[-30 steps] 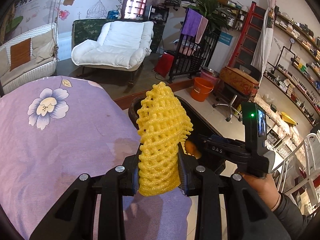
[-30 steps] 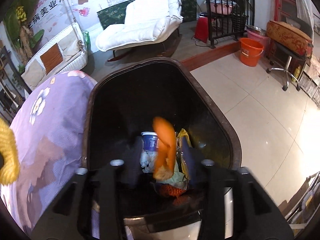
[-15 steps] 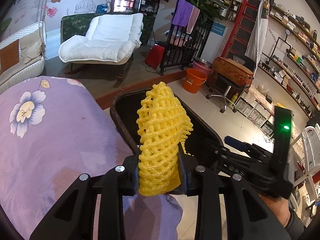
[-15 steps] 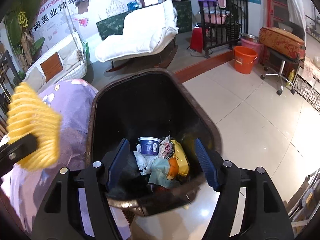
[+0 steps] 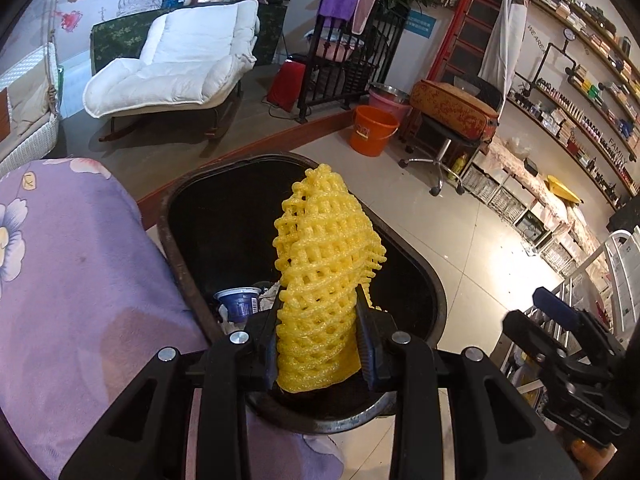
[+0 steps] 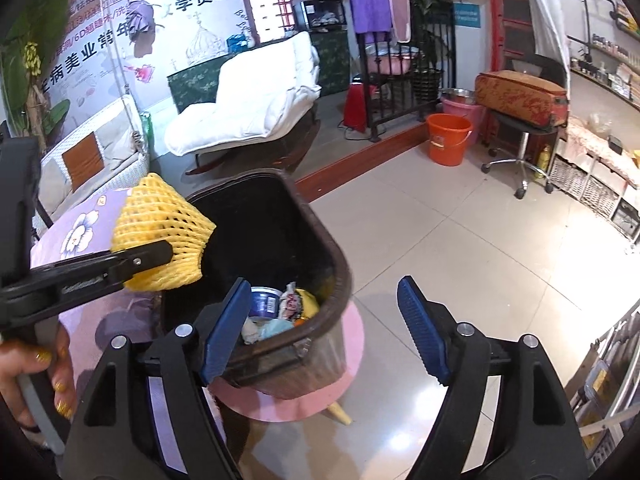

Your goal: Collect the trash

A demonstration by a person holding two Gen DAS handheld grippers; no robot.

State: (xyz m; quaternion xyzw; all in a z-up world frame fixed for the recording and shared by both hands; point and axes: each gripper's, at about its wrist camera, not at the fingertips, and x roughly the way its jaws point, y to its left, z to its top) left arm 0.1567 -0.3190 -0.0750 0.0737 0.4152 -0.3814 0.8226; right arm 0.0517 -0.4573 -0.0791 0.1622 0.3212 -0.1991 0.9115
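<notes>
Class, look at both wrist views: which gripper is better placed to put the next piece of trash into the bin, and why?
Left. The left gripper already clamps the yellow foam net over the open bin. The right gripper stands open and empty, beside the bin.

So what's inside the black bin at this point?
The bin holds a blue yogurt cup, crumpled white and pale blue paper and a yellow wrapper. Anything beneath that pile is covered, and the near wall hides the bottom.
</notes>
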